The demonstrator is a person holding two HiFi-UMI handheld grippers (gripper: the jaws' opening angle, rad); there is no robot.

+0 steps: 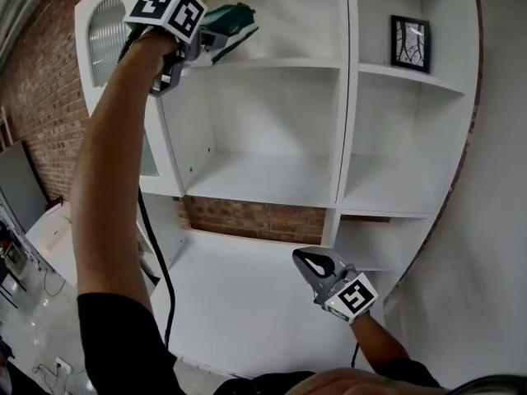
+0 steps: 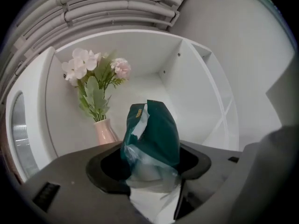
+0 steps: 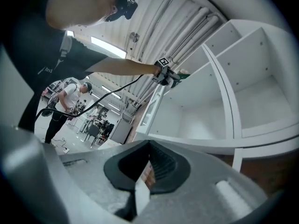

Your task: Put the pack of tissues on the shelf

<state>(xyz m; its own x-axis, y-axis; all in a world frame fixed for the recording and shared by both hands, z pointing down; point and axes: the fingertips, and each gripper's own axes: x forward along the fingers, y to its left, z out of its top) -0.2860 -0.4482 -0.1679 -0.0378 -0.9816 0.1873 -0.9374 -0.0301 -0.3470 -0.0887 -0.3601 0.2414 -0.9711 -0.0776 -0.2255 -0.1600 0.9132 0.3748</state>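
Note:
The pack of tissues (image 1: pixel 230 21) is dark green with a clear film end. My left gripper (image 1: pixel 216 36) is shut on it, raised high at the upper left, level with the top shelf board (image 1: pixel 280 62) of the white shelf unit. In the left gripper view the pack (image 2: pixel 156 134) stands up between the jaws of the left gripper (image 2: pixel 154 161), in front of the top compartment. My right gripper (image 1: pixel 306 260) hangs low at the lower right, shut and holding nothing. In the right gripper view the right gripper (image 3: pixel 148 169) points up at the shelves, and the pack (image 3: pixel 181 76) shows small and far off.
A pink vase (image 2: pixel 105 132) with pale flowers (image 2: pixel 93 66) stands at the left of the top compartment. A framed picture (image 1: pixel 409 42) sits on the right-hand shelf. A black cable (image 1: pixel 160 270) hangs under my left arm. A brick wall (image 1: pixel 41 97) lies at the left.

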